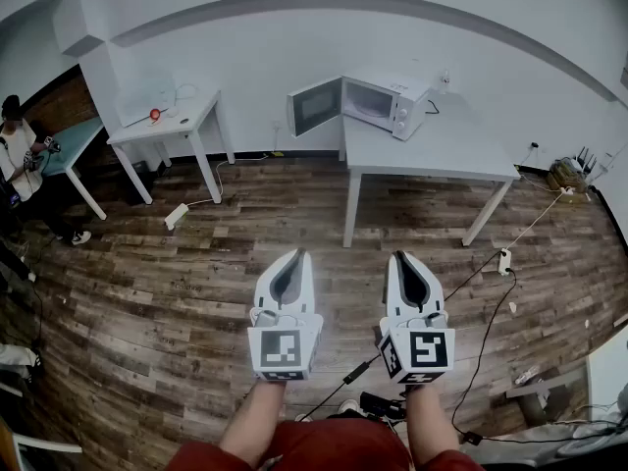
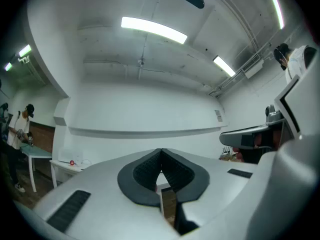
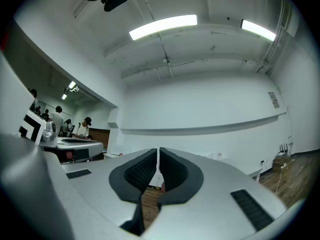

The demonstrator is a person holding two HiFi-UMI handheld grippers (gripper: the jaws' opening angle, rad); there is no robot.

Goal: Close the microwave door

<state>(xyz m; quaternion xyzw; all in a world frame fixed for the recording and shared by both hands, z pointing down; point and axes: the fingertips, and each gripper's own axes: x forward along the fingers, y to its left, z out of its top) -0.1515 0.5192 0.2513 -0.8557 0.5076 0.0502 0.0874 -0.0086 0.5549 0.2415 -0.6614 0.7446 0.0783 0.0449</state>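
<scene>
we stand far from the white box microwave point(image 1: 383, 101), its glass door point(image 1: 314, 106) open, white left gripper point(image 1: 299, 254) and right gripper point(image 1: 400, 257) closed and empty, so we must walk closer.

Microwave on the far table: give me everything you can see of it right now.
The microwave is a white box, plastic or painted metal by its look, standing upright at the back left of the white table, near the wall. Its door, hinged on the left, hangs wide open, with a dark window in a white frame. The cavity looks pale, and the control panel sits at the right end. Only the table touches it.
</scene>
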